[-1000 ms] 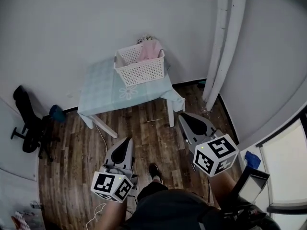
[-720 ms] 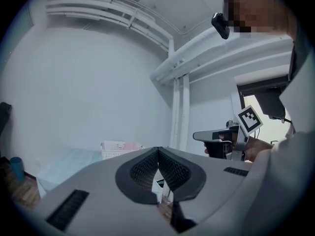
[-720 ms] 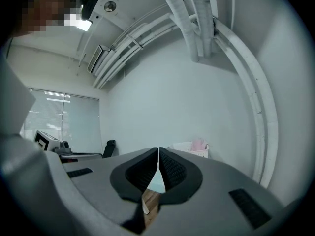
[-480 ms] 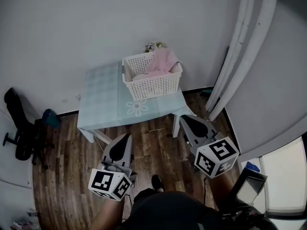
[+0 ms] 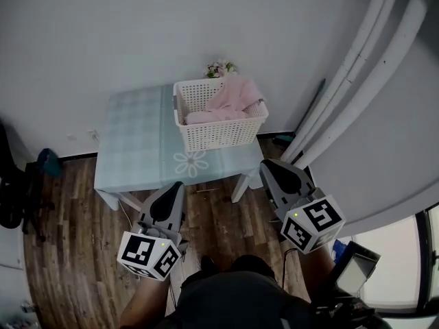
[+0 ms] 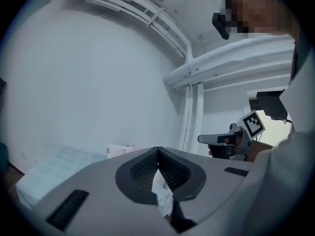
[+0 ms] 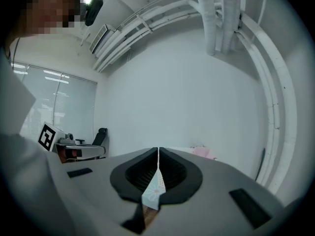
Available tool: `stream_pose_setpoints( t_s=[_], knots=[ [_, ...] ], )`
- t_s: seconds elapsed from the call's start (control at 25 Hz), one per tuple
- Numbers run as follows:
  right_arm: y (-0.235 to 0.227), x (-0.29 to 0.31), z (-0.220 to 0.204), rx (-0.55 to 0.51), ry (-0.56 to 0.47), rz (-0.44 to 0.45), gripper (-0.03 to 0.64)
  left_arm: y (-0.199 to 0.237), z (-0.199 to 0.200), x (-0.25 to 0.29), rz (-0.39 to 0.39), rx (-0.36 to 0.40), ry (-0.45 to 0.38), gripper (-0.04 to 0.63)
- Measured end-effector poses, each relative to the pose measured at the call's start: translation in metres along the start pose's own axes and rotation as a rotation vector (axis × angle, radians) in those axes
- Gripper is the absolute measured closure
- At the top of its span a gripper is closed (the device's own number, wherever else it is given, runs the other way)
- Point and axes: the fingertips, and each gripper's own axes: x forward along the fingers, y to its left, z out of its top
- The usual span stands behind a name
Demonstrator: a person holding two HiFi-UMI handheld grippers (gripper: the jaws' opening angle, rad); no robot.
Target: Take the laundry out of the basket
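Note:
A white plastic laundry basket (image 5: 221, 130) stands on the right part of a small table (image 5: 134, 153) covered with a pale blue checked cloth. Pink laundry (image 5: 232, 99) is heaped inside and hangs over the far right rim. My left gripper (image 5: 176, 186) is held low in front of the table's near edge, jaws together and nothing in them. My right gripper (image 5: 267, 165) hovers by the table's near right corner, also shut and empty. The left gripper view shows the basket (image 6: 120, 150) far beyond the shut jaws (image 6: 157, 151). In the right gripper view the pink laundry (image 7: 203, 152) lies beyond the shut jaws (image 7: 158, 151).
Small flowers (image 5: 219, 68) stand behind the basket against the white wall. White pipes (image 5: 357, 94) run down at the right. A black office chair (image 5: 10, 197) and a blue object (image 5: 48, 162) stand at the left on the wooden floor (image 5: 75, 252).
The view has come nearer to the table, so table and basket sit lower and larger in the frame. Both grippers stay shut and low in front of me.

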Motion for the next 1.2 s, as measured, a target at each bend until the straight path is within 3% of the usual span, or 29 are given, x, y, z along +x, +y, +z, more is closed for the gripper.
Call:
stream_pose_setpoints(
  t_s=[0.36, 0.48, 0.64, 1.2],
  knots=[
    [-0.047, 0.057, 0.017, 0.016, -0.039, 0.03, 0.598, 0.03, 0.017, 0.058, 0.038, 0.043, 0.002, 0.586],
    [-0.074, 0.095, 0.023, 0.026, -0.043, 0.065, 0.598, 0.047, 0.027, 0.095, 0.073, 0.051, 0.006, 0.586],
    [-0.116, 0.128, 0.044, 0.038, -0.1, 0.049, 0.598, 0.064, 0.039, 0.139, 0.103, 0.073, 0.011, 0.586],
    [-0.195, 0.203, 0.048, -0.02, -0.043, 0.228, 0.598, 0.078, 0.047, 0.237, 0.185, 0.105, 0.056, 0.586]
  ],
)
